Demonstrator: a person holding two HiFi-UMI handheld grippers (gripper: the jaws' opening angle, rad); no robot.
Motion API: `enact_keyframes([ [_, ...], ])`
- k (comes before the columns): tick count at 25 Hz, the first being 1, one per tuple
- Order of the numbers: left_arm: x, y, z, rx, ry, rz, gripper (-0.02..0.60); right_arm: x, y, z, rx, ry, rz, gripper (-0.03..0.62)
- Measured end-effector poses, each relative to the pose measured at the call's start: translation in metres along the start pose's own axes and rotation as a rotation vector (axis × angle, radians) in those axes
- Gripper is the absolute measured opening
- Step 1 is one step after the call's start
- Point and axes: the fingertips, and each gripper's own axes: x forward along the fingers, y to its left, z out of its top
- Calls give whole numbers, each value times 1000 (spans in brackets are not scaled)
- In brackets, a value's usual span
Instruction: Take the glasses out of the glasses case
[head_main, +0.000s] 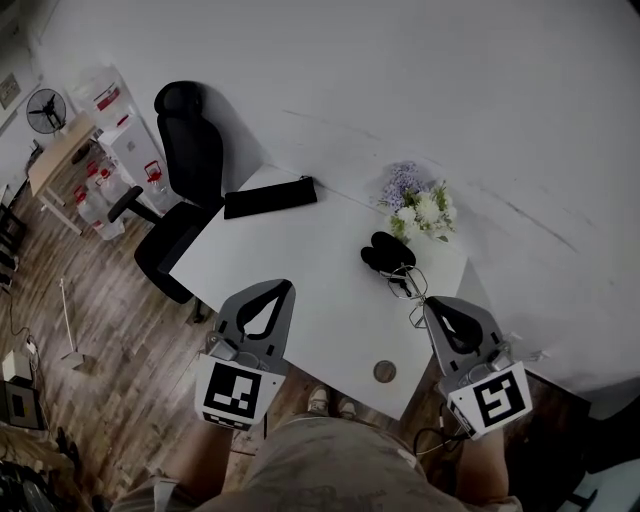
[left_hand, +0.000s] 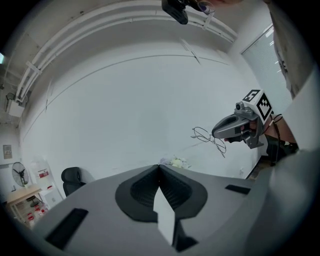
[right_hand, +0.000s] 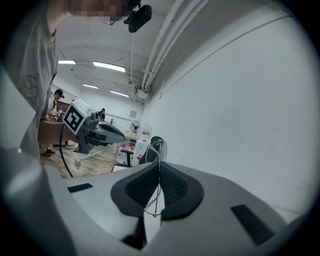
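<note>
Glasses (head_main: 405, 283): thin wire frame, clear lenses, held above the worktop (head_main: 300, 270). A wire part of the frame is pinched in the right gripper (head_main: 432, 306), jaws clamped tight on it. The black glasses case (head_main: 386, 250) lies on the worktop at 11 o'clock from the glasses. Left gripper (head_main: 284, 287): jaws pressed together, nothing between. Flowers (head_main: 420, 205) at 1 o'clock from the case.

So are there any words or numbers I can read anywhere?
No words or numbers can be read here.
Left marker cube, right marker cube: black-and-white square patterns, not letters.
Red-and-white labels on the white cabinet: too small to read.
</note>
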Motion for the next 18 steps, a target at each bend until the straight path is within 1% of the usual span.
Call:
enact_keyframes([
  [4, -2, -7, -3, 3, 10, -17, 15, -3, 3, -6, 11, 14, -6, 32],
  [15, 7, -11, 2, 16, 1, -40, 15, -5, -5, -4, 1, 9, -27, 32],
  [18, 9, -12, 4, 2, -4, -54, 15, -3, -8, -6, 2, 13, -30, 32],
])
